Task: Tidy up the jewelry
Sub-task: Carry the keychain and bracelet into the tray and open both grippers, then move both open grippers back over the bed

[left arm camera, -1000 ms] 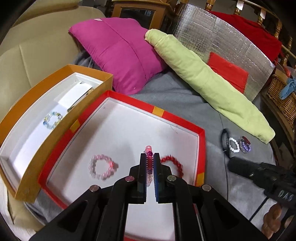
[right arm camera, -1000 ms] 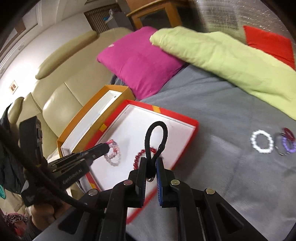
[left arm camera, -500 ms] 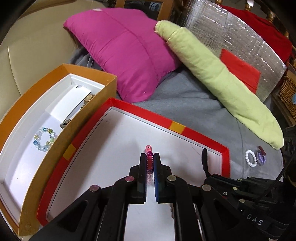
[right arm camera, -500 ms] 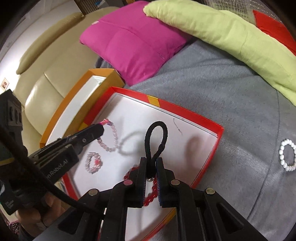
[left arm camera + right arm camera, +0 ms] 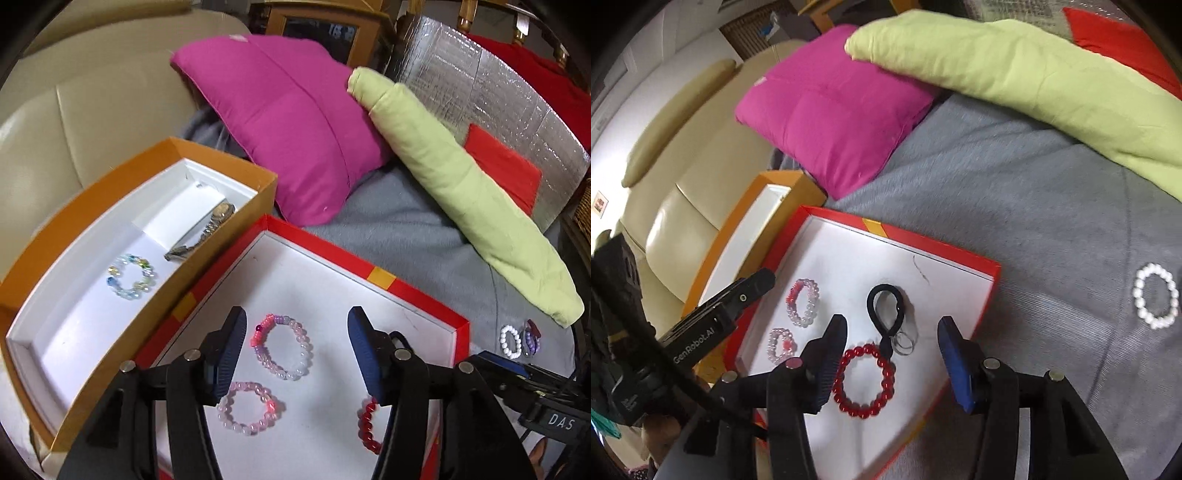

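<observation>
In the red tray (image 5: pixel 413 295), both claws have just sprung apart: the left claw (image 5: pixel 295 347) stands released over the pink-purple bracelet (image 5: pixel 282 347), the right claw (image 5: pixel 892 354) released over the black loop (image 5: pixel 886 310). Beside them lie the pale pink bracelet (image 5: pixel 251 408) and red bracelet (image 5: pixel 864 380); the orange box (image 5: pixel 221 170) adjoins, and the white bracelet (image 5: pixel 1156 295) waits on the grey blanket (image 5: pixel 1034 206).

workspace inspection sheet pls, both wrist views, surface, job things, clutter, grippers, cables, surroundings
surface: grey blanket over a sofa.
job's things: red box holds pink-purple bracelet, pale pink bracelet, red bead bracelet, black loop keyring; orange box holds glass-bead bracelet and a watch; white bead bracelet lies on the blanket.
clutter: magenta cushion, green cloth roll.
grippers: left gripper and right gripper have just opened; nothing held.
cables: black cable beside the left gripper.
surroundings: beige sofa back, foil panel.
</observation>
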`<move>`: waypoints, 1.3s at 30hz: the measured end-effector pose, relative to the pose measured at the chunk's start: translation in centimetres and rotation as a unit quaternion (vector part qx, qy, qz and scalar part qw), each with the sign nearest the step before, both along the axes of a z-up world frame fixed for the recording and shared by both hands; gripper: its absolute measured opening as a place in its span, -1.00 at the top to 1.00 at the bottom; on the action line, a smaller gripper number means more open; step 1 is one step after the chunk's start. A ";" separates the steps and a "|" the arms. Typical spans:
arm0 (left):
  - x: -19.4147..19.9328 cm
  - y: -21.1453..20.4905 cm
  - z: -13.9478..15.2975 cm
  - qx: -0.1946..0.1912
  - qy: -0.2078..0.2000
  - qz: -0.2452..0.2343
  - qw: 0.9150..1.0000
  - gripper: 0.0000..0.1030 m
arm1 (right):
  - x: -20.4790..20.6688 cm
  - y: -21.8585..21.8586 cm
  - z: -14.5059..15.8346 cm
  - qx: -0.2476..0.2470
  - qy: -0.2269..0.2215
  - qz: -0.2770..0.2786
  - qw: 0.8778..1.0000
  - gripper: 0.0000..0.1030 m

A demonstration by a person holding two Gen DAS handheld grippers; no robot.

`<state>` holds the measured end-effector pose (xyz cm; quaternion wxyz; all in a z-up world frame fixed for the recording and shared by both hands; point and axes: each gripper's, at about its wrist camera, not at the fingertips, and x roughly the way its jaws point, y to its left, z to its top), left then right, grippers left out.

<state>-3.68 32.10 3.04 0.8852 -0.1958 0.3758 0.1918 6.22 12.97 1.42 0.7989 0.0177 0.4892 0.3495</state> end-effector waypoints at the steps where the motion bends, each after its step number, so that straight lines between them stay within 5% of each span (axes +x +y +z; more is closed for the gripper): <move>1: -0.3 -0.4 0.4 0.005 -0.002 0.000 1.000 -0.13 | -0.2 -0.5 0.4 0.001 -0.005 -0.004 1.000 -0.07; 8: -1.5 -4.2 2.4 0.034 -0.015 -0.007 0.999 -0.30 | -1.3 -6.8 0.9 0.002 -0.030 -0.059 0.998 -0.42; 17: -1.1 -11.6 2.9 0.047 -0.004 -0.057 0.997 -0.31 | -1.7 -18.7 -2.5 -0.033 -0.007 -0.164 0.986 -0.43; 25: 1.4 -20.1 0.4 0.049 0.025 -0.125 0.991 -0.34 | -2.8 -28.1 -5.4 -0.074 -0.001 -0.216 0.974 -0.43; 30: 3.7 -25.6 -2.5 0.058 0.058 -0.172 0.982 -0.34 | -2.8 -30.0 -4.9 -0.064 -0.011 -0.234 0.970 -0.43; 39: 4.1 -27.6 -6.6 0.078 0.096 -0.182 0.976 -0.34 | -2.8 -29.3 -5.3 -0.076 -0.024 -0.227 0.971 -0.44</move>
